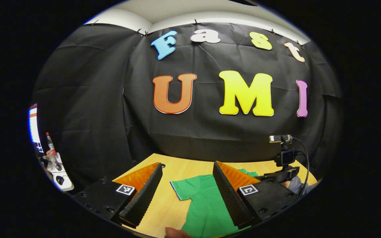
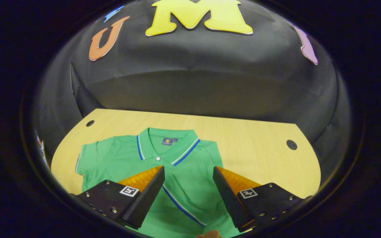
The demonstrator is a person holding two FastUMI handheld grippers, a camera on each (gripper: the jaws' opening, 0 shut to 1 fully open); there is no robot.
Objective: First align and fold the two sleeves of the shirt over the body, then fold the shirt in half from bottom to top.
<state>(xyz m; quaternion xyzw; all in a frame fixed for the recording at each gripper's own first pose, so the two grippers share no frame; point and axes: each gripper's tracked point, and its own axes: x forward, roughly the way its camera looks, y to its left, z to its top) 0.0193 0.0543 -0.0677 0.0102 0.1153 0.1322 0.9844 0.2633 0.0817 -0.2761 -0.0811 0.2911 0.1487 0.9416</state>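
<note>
On the wooden table [image 2: 250, 138] the green shirt [image 2: 184, 165] lies flat, collar away, one sleeve [image 2: 89, 155] spread for folding; the left gripper [image 1: 187, 191] and right gripper [image 2: 188, 191] hover wide open, empty, apparently poised to pinch sleeves.

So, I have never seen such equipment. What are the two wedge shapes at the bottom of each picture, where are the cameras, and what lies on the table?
Each picture comes from a camera riding on a hand-held claw, looking forward along its two fingers; those are the wedges. The left claw and the right claw are both open and hold nothing. On the wooden table a green polo shirt lies flat, collar toward the wall, its sleeves not yet folded. In the left gripper view, the other device appears at the right.
</note>
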